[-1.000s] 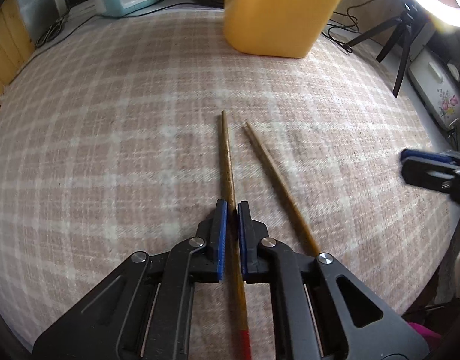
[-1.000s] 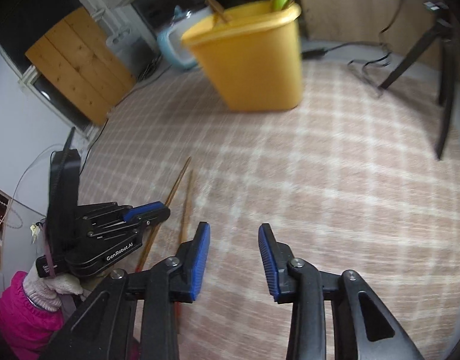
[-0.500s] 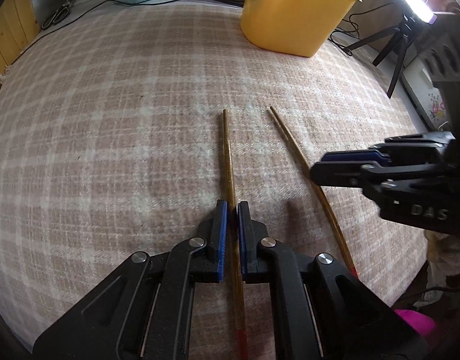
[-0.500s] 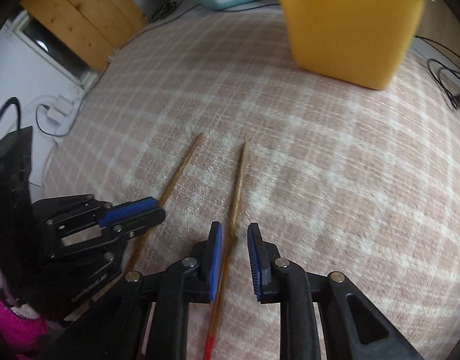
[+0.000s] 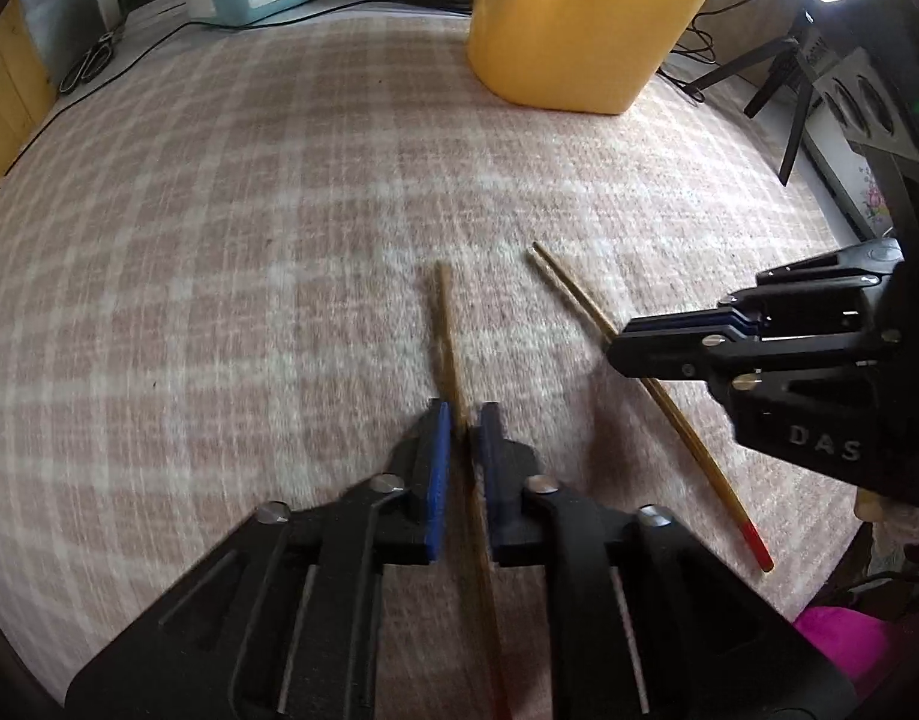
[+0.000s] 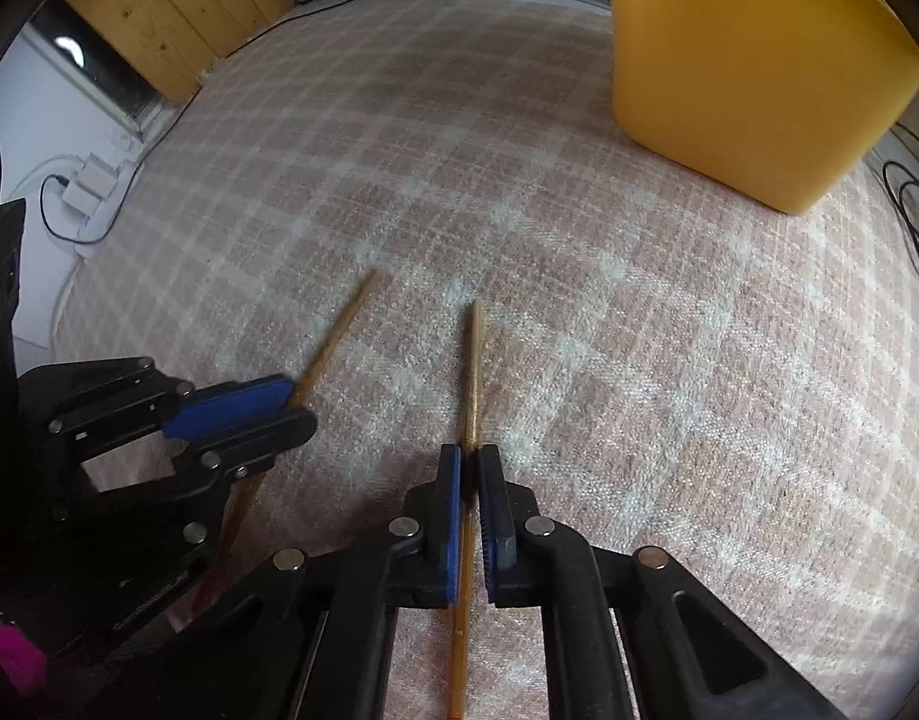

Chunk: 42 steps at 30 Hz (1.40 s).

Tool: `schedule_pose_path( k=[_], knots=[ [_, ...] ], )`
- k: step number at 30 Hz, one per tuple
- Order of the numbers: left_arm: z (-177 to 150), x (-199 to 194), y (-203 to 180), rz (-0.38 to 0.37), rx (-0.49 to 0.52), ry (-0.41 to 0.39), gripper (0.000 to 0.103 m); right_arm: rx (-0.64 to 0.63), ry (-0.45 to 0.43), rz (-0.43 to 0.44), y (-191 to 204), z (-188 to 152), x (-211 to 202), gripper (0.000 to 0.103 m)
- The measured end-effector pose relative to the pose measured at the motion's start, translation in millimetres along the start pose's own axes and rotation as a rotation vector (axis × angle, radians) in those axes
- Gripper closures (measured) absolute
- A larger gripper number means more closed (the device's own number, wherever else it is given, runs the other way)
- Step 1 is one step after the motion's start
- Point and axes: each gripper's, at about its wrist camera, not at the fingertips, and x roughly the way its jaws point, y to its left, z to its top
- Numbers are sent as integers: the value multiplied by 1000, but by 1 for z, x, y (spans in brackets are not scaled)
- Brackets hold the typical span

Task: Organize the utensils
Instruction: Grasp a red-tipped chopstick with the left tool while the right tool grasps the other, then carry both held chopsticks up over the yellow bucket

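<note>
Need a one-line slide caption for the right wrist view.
Right hand-held gripper shut on one chopstick, left hand-held gripper on the other, yellow bin beyond.

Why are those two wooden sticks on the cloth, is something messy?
Nothing is spilled or broken. The two wooden chopsticks with red ends lie apart on the checked pink cloth, outside the yellow plastic tub. The left gripper is shut on one chopstick, the right gripper on the other chopstick.
</note>
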Motion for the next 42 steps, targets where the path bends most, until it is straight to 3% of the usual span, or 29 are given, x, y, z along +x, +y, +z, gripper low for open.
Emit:
schedule_pose_path(
  k=[2,6,18,29,42],
  knots=[
    [2,0,6,-43,-41,5,99,30,-26,15,-8,-2,-8,100],
    [5,-13,11,-58,-67,-35,99,66,-81,44,-22,-7,-29,100],
    [25,-82,-1,-94,-84,-228,99,109,-325,98,-45,-31,-110,100],
    [36,-115,-26,-122,-45,-322,99,83,-510,56,-48,-57,-161,100],
    [73,-150,-43,-132,4,-449,99,87,-669,2,-59,-50,-218,100]
  ],
)
